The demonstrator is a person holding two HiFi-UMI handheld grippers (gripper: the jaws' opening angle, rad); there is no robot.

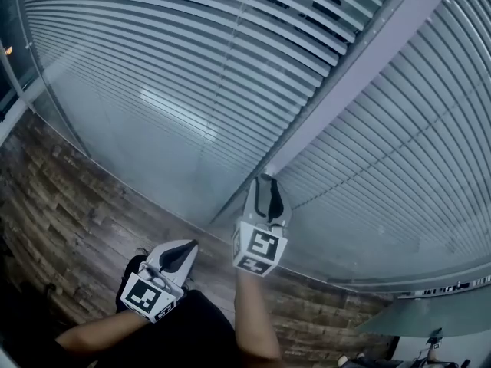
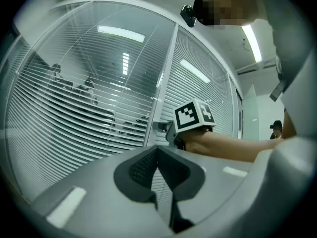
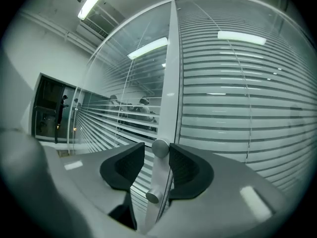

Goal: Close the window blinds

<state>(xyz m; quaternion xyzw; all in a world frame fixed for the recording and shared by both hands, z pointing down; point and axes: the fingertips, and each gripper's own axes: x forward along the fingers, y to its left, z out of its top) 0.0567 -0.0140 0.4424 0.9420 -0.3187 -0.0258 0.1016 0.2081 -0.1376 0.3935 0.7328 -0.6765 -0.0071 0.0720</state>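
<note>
Slatted blinds hang behind two glass panes, split by a pale upright frame post [image 1: 360, 67] [image 3: 171, 73]. The left pane's slats [image 1: 192, 75] [image 3: 124, 118] stand tilted open, and I see through them. The right pane's slats [image 1: 414, 159] [image 3: 237, 93] lie nearly flat. My right gripper [image 1: 267, 181] [image 3: 157, 147] points level at the post with a small round knob [image 3: 160, 148] between its pads. The right pad touches the knob, while a thin gap shows on the left side. A second knob [image 3: 152, 196] sits lower. My left gripper [image 1: 190, 245] [image 2: 157, 150] hangs back, shut and empty.
A wood-plank floor [image 1: 69, 205] runs along the foot of the glass. People [image 3: 141, 105] sit in the room behind the left pane. A dark doorway [image 3: 49, 108] lies far left. A grey tabletop [image 1: 430, 317] juts in at the lower right.
</note>
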